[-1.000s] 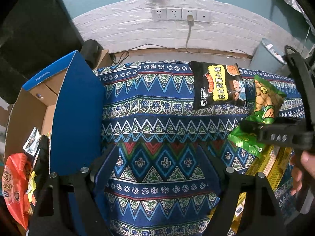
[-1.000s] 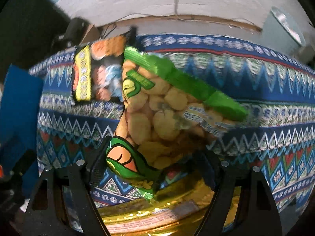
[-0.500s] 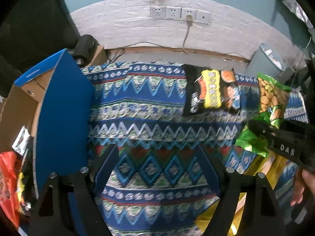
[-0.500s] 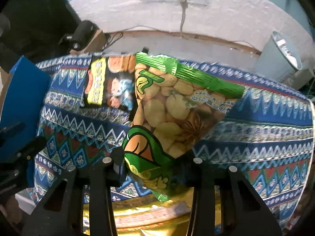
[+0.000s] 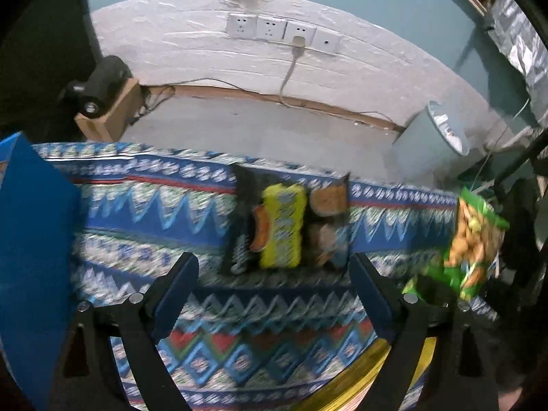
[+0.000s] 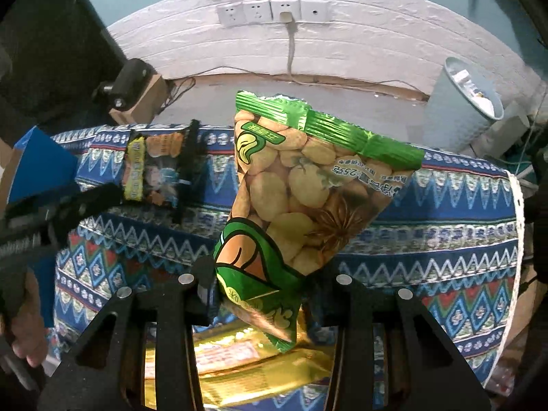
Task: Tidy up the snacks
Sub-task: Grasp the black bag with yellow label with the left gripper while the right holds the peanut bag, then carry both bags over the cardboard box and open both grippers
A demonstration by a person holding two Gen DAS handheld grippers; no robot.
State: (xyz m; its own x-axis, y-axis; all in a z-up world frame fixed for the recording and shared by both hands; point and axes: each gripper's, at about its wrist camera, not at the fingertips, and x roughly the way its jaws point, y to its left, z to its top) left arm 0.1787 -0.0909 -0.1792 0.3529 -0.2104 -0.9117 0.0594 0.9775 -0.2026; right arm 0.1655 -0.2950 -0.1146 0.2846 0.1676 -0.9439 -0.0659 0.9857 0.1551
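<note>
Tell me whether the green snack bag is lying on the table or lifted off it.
Lifted. The right gripper pinches the green snack bag by its lower end, and it hangs clear above the patterned cloth and the gold packet.

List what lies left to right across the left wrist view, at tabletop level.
Blue box flap → black-and-yellow snack bag lying on the patterned cloth → green bean snack bag, held up at the right edge.
</note>
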